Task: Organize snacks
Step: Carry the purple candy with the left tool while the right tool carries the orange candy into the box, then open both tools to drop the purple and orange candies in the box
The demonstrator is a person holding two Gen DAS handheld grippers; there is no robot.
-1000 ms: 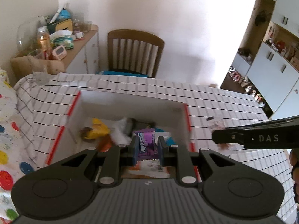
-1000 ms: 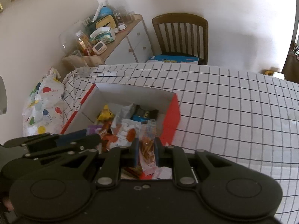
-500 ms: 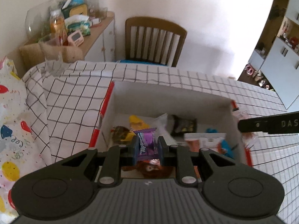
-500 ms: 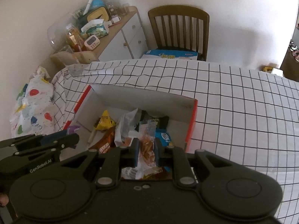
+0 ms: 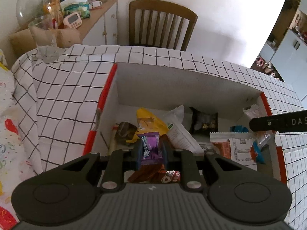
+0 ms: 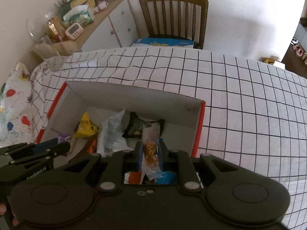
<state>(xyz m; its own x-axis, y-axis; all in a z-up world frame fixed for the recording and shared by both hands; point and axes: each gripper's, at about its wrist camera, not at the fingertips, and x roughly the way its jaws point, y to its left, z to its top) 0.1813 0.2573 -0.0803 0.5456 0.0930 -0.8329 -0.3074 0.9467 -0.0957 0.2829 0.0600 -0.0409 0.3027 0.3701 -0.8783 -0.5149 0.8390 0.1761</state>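
A white box with red edges [image 5: 188, 80] [image 6: 134, 97] stands on the checked tablecloth and holds several snack packets. My left gripper [image 5: 150, 149] hangs over the box's left half, shut on a purple candy packet [image 5: 150, 148]. My right gripper [image 6: 150, 151] hangs over the box's right half, shut on a clear packet of orange snacks [image 6: 150, 145]. Inside lie a yellow packet [image 5: 148, 122] [image 6: 85, 126], a white wrapper [image 5: 178, 132] [image 6: 113, 132], a black packet [image 5: 205, 119] [image 6: 140, 126] and a brown bar [image 5: 147, 172]. The right gripper's finger [image 5: 278, 123] shows at the left wrist view's right edge.
A wooden chair [image 5: 162, 29] [image 6: 173, 17] stands behind the table. A cluttered sideboard [image 5: 63, 17] [image 6: 82, 19] is at the back left. A balloon-print bag [image 5: 7, 115] [image 6: 13, 111] lies left of the table. Bare tablecloth [image 6: 249, 105] spreads right of the box.
Both grippers have come forward and down over the box with their packets still held; the box now fills more of each view.
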